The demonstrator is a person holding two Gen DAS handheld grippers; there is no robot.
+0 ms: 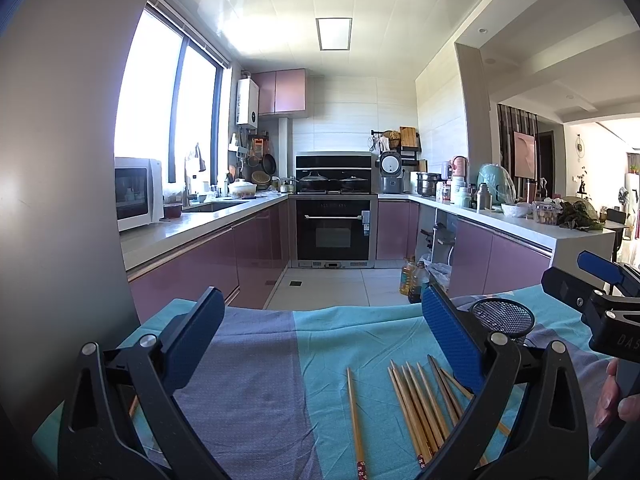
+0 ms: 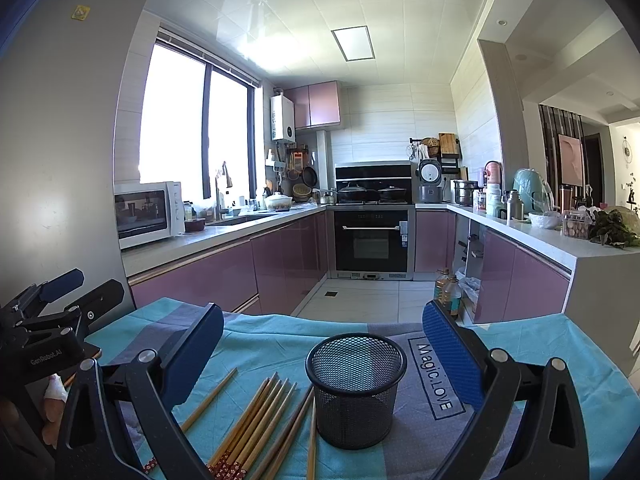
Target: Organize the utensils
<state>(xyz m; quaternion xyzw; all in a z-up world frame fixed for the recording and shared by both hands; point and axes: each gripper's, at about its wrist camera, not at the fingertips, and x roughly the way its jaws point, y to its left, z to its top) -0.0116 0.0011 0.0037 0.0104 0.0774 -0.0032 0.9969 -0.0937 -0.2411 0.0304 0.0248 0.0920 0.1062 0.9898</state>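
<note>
Several wooden chopsticks (image 1: 416,408) lie flat on a table with a blue and grey cloth (image 1: 256,360); one chopstick (image 1: 355,420) lies apart to their left. A black mesh cup (image 2: 356,388) stands upright and empty just right of the chopsticks (image 2: 256,420); it also shows in the left wrist view (image 1: 502,318). My left gripper (image 1: 320,340) is open and empty above the cloth, left of the bundle. My right gripper (image 2: 324,354) is open and empty, with the cup between its fingers' lines of sight. Each gripper shows at the edge of the other's view.
The table's far edge drops to a tiled kitchen floor (image 2: 360,300). Oil bottles (image 2: 448,288) stand on the floor past the right end. A grey fridge wall (image 1: 60,160) rises close on the left. Counters, an oven (image 2: 372,240) and a microwave (image 2: 148,212) are far off.
</note>
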